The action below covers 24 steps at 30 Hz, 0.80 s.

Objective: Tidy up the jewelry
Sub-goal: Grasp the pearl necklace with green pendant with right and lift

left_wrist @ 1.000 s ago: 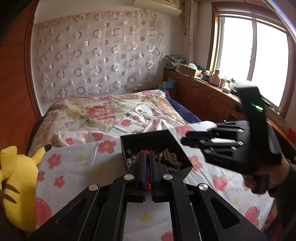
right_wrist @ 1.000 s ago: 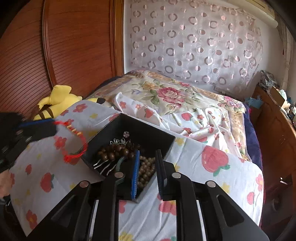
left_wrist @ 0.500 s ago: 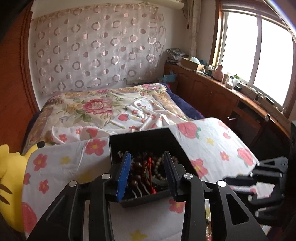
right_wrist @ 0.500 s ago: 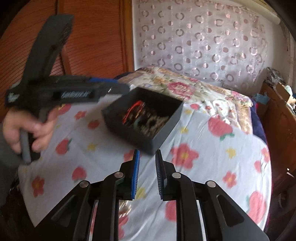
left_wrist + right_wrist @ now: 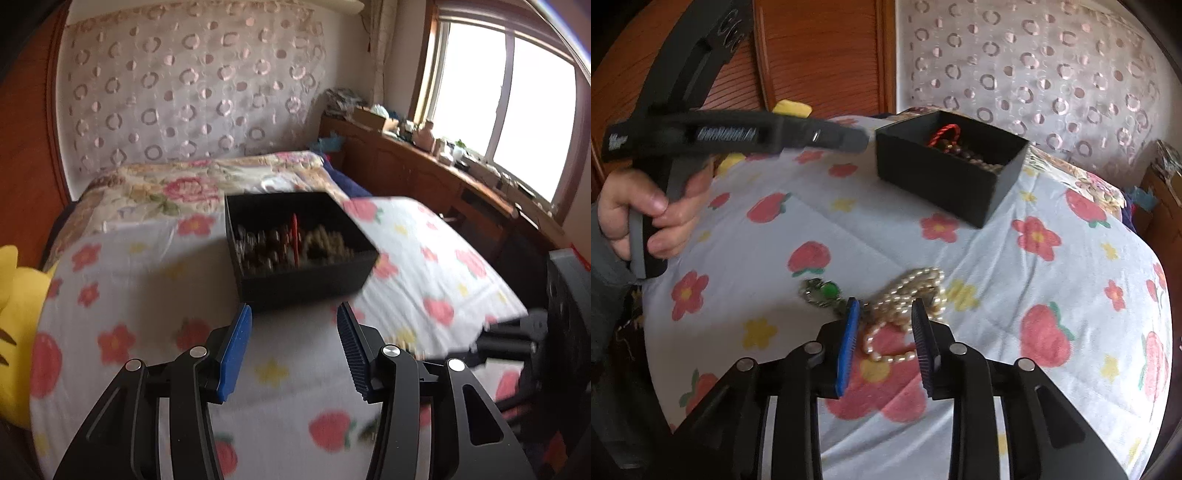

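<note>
While my right gripper [image 5: 884, 308] points down at the near part of the flowered quilt [image 5: 1015, 280], its jaws have just been opening and now stand partly apart, gripping nothing. A heaped pearl necklace [image 5: 908, 295] lies on the quilt right at the blue fingertips [image 5: 852, 308], with one loop showing between them; I cannot tell whether the pads touch it. Just left of the pearls lies a small metal piece with a green stone [image 5: 822, 291]. My left gripper [image 5: 293, 314] has also just been opening; its jaws stand moderately wide and empty, above bare quilt. Seen from the right wrist, my left hand [image 5: 646, 206] grasps that tool's handle at the left. Farther along the quilt sits the open black box [image 5: 306, 280], just beyond the left fingertips and well apart from the pearls. Inside it are dark brown beads [image 5: 264, 247], pale beads [image 5: 325, 242] and a red cord bracelet [image 5: 943, 134]. A yellow plush toy [image 5: 16, 302] rests at the quilt's left edge. At the far wall hangs a curtain with ring patterns [image 5: 192, 96], and a window [image 5: 509, 110] is at the far right.
</note>
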Motion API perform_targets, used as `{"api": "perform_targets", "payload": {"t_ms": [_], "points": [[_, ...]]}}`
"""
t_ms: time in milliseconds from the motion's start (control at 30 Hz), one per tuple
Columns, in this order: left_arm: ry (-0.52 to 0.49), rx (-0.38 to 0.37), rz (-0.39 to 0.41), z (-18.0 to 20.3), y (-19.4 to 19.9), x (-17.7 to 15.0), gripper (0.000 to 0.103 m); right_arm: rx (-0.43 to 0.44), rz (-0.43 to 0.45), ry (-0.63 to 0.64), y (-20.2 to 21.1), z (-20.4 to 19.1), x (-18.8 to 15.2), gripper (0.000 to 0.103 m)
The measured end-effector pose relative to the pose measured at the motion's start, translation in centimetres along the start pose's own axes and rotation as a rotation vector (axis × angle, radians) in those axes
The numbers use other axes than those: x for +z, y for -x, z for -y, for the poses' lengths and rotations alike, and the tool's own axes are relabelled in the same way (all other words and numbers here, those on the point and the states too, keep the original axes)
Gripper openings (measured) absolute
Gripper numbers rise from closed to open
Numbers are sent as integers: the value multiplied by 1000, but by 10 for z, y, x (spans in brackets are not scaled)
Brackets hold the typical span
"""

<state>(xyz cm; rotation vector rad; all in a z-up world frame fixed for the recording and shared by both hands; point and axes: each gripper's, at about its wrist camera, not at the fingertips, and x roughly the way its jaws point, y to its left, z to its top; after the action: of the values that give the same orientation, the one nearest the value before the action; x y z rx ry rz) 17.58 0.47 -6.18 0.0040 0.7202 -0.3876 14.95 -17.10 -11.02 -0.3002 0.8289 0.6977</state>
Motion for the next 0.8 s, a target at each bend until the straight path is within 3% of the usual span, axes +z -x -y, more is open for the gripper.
{"api": "perform_targets", "payload": {"t_ms": [333, 467, 600, 800], "points": [[9, -8, -51, 4, 6, -42, 46, -64, -49, 23, -15, -4, 14, 31], [-7, -20, -62, 10, 11, -50, 46, -67, -47, 1, -9, 8, 9, 17], [-38, -39, -80, 22, 11, -54, 46, -68, -17, -4, -1, 14, 7, 8], [-84, -70, -121, 42, 2, -58, 46, -85, 77, -17, 29, 20, 17, 8]]}}
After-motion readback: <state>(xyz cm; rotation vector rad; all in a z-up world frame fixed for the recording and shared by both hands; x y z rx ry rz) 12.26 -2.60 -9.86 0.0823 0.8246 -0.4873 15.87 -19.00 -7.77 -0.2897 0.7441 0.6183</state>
